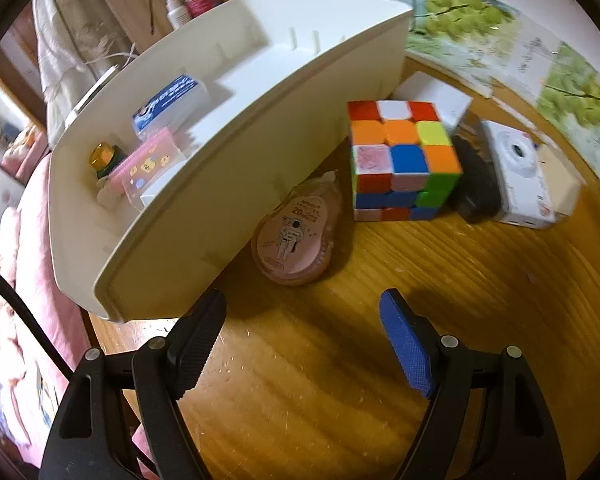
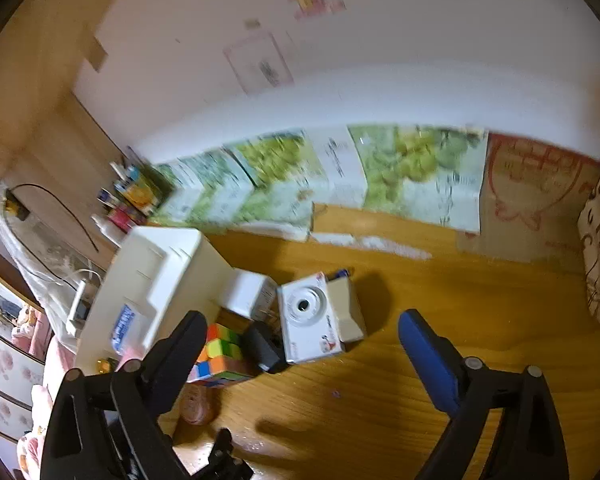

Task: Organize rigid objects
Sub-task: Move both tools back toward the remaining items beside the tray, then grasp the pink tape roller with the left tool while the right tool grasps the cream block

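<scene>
Wooden counter (image 1: 380, 360) with a scratched golden surface fills both wrist views, backed by a white wall lined with green leafy posters (image 2: 400, 168).

Places are given from the puzzle cube (image 1: 400, 160), a multicoloured three-by-three cube standing on the counter. Far left of it, past the counter's edge, lies pink bedding (image 1: 20, 280). Just left of the cube stands a long white organizer tray (image 1: 220, 184), with one end close to the left gripper. Inside the tray, from its near end, are a small bottle with a gold cap (image 1: 104, 156), a pink packet (image 1: 152, 168) and a blue-and-white packet (image 1: 172, 104); its far compartments look empty. Leaning against the tray's outer wall, just left of the cube and nearer the camera, is a pink correction tape dispenser (image 1: 296, 236) printed with an astronaut. Behind the cube sits a white box (image 1: 436, 100). Touching the cube's right side is a black object (image 1: 476, 184) that cannot be identified, and right of that a small white camera (image 1: 520, 176) stands lens outward, with a cream box (image 2: 346, 308) beside it.

The left gripper (image 1: 304, 312) hangs over bare counter in front of the dispenser, jaws apart, nothing between them. The right gripper (image 2: 304, 332) is spread wide and empty, with the cube and camera beyond its fingers.
</scene>
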### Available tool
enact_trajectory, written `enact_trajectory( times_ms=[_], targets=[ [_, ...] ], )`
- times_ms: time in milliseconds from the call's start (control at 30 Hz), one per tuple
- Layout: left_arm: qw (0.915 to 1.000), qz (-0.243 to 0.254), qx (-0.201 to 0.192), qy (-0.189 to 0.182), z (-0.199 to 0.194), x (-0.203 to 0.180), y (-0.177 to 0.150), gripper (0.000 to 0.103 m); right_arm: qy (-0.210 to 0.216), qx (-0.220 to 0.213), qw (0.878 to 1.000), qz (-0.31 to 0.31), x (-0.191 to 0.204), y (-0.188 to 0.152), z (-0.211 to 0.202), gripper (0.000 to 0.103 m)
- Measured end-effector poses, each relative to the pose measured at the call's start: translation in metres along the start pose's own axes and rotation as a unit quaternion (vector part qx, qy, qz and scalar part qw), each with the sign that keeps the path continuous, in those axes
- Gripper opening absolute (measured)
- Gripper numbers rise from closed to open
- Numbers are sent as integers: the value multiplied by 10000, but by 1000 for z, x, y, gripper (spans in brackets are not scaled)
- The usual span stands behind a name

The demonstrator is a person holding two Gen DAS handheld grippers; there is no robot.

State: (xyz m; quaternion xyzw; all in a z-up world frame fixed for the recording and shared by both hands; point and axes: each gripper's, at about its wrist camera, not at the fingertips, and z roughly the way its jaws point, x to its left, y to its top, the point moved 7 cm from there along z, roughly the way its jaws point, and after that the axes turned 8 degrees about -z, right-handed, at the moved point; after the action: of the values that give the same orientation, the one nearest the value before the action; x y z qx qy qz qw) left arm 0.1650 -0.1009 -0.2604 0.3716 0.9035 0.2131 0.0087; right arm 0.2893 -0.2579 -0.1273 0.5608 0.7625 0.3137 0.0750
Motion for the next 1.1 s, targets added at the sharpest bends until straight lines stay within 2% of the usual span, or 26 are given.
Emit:
enact_trajectory(
  times_ms=[233, 333, 567, 900, 1100],
  targets=[
    [9996, -182, 144, 182, 18, -6, 5, 83, -67, 582, 9983, 28, -10, -9, 42, 83],
    [9987, -353, -14, 357, 18, -3, 10, 82, -90, 761, 9971, 25, -14, -13, 56, 77],
    [9969, -621, -128, 474, 22, -1, 14, 83, -141, 1009, 9948, 79, -24, -21, 80, 63],
    [9951, -825, -437, 334, 30, 5, 31, 83, -140, 1187, 9928, 13, -27, -25, 101, 43],
    [9937, -921, -626, 123, 31, 2, 29, 83, -228, 1241, 9920, -61, -32, -26, 106, 34]
  ],
)
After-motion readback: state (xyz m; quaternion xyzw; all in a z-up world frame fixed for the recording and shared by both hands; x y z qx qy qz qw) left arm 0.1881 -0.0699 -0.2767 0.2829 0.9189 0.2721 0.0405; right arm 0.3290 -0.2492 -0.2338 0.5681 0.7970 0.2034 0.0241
